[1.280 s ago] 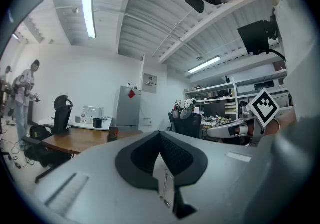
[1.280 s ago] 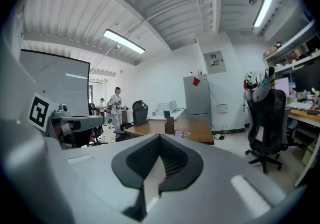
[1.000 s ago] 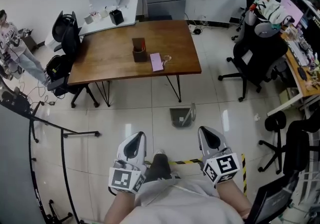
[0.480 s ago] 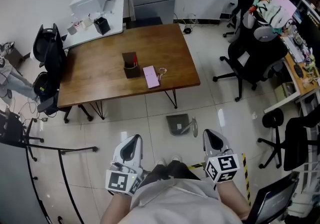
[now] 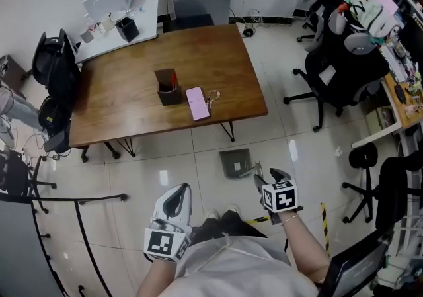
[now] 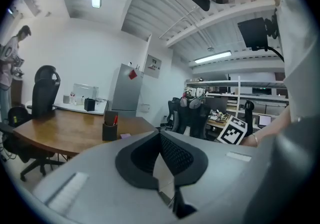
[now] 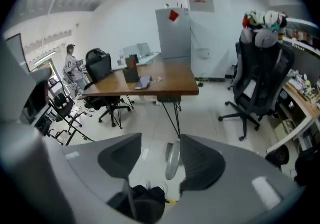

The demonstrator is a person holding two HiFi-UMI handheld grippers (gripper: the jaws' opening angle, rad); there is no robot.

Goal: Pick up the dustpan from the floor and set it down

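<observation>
Your right gripper (image 5: 269, 177) tips steeply down toward the floor (image 5: 165, 170). Its jaws are opening and nothing sits between the pads. In the right gripper view the handle of the dustpan (image 5: 236, 163) shows through the gap, beyond the jaws and untouched. Your left gripper (image 5: 177, 190) sits beside your left leg, aimed roughly level. Its jaws are clenched together on nothing.

Pale tiles cover the floor. The wooden counter (image 5: 132, 97) stands ahead of you on thin black legs. A black office chair (image 5: 337, 77) stands off its right edge.

The grey dustpan lies on the floor just off the counter's near edge, close to the legs under the near right corner. Its handle side is toward your right gripper, which is near it but apart.

A dark pen holder (image 5: 168, 88) stands near the counter's middle. A pink notebook (image 5: 197, 103) lies just beside it, toward the near edge.
</observation>
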